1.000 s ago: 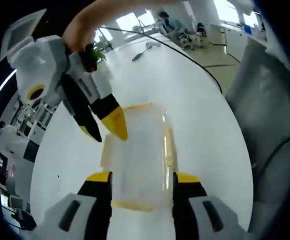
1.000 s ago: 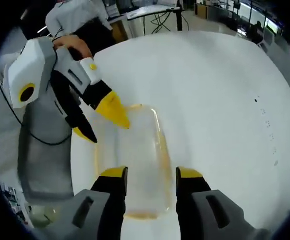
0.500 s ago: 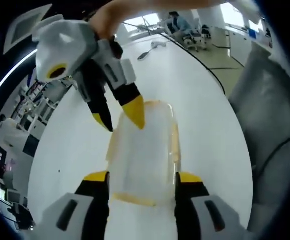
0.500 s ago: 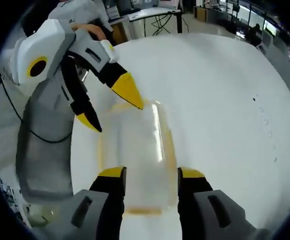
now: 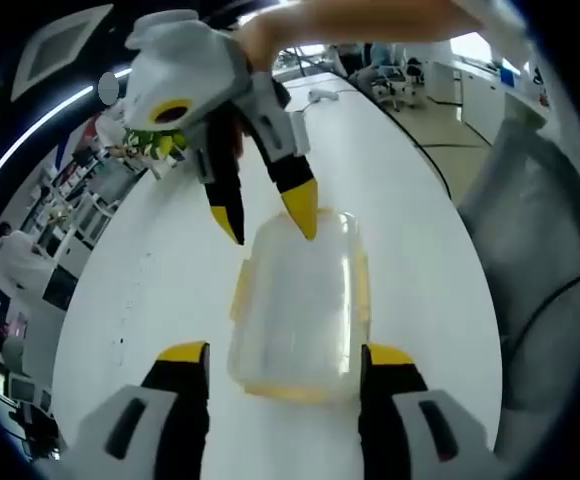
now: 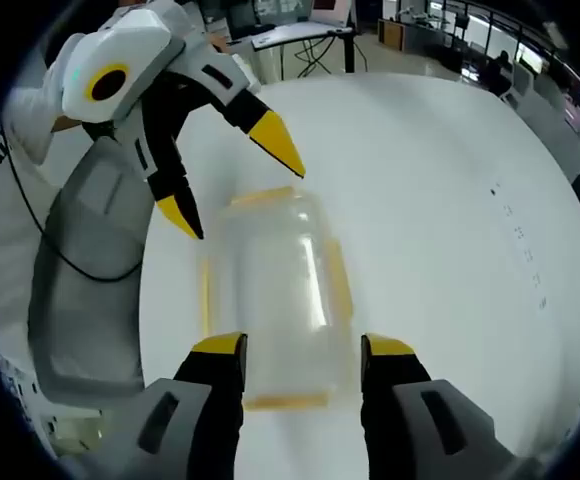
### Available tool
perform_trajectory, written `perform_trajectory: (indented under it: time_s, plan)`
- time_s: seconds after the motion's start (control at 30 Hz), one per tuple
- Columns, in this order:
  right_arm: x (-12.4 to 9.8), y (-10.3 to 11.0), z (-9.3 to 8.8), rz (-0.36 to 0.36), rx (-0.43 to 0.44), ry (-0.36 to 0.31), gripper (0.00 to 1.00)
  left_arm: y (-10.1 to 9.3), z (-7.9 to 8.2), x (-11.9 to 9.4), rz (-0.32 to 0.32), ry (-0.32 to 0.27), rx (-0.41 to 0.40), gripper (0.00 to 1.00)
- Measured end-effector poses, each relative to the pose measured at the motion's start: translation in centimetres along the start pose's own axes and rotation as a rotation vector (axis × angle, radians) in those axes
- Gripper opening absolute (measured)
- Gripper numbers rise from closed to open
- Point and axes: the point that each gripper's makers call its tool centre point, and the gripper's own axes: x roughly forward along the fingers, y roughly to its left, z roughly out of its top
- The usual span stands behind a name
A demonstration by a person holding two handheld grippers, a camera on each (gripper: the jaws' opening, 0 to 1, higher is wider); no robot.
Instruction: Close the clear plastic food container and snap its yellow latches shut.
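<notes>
The clear plastic container [image 5: 300, 300] lies on the white table [image 5: 170, 290] with its lid on and yellow latches [image 5: 363, 288] along its sides. My left gripper [image 5: 285, 357] is open, its jaws standing on either side of the container's near end. My right gripper [image 5: 265, 220] comes in from above, open, with one yellow tip at the far edge of the lid. In the right gripper view the container [image 6: 275, 290] runs away from my open right gripper [image 6: 302, 347]. My left gripper [image 6: 232, 185] hangs open over its far end, where a yellow latch [image 6: 260, 197] shows.
A grey chair [image 5: 530, 250] stands close beside the table, also seen as the chair [image 6: 80, 270] in the right gripper view. A black cable [image 5: 425, 155] runs along the table's edge. Desks and office chairs fill the room beyond.
Both cameras have drawn back and risen a little. Each gripper has shifted toward its own end of the container and tilted steeper. Both stay open. The container has not moved.
</notes>
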Motion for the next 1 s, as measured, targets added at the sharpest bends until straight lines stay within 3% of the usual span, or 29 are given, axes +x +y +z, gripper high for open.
perform_trajectory:
  time_s: [0.23,0.6,1.0]
  plan:
    - [-0.3,0.5,-1.0,-0.020,-0.007,0.003,0.48,0.3,-0.3,0.2,-0.029,0.005,-0.019,0.69]
    - [-0.1,1.8,-2.4,-0.040,-0.031,0.008,0.58,0.0,-1.1,1.2,-0.066,0.025,-0.041,0.73]
    - [0.8,1.7,-3.5,-0.060,-0.052,0.027,0.71,-0.4,-2.0,2.9,-0.099,0.057,-0.057,0.75]
